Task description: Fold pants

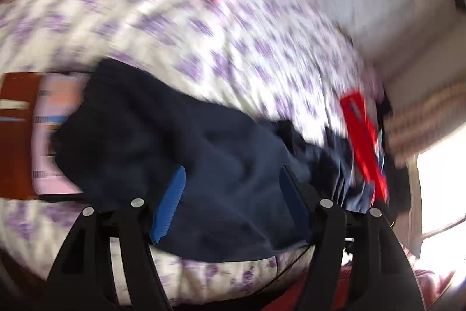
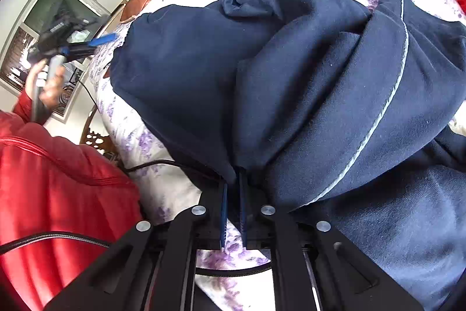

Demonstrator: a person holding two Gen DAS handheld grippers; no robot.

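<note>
You are pinching a bunched fold of the navy pants with your right gripper, its blue fingers nearly together on the cloth. The pants are lying heaped on the purple-flowered bedsheet. Your left gripper is hovering over them with its jaws standing apart, nothing pressed between them, your red sleeve showing beside it
</note>
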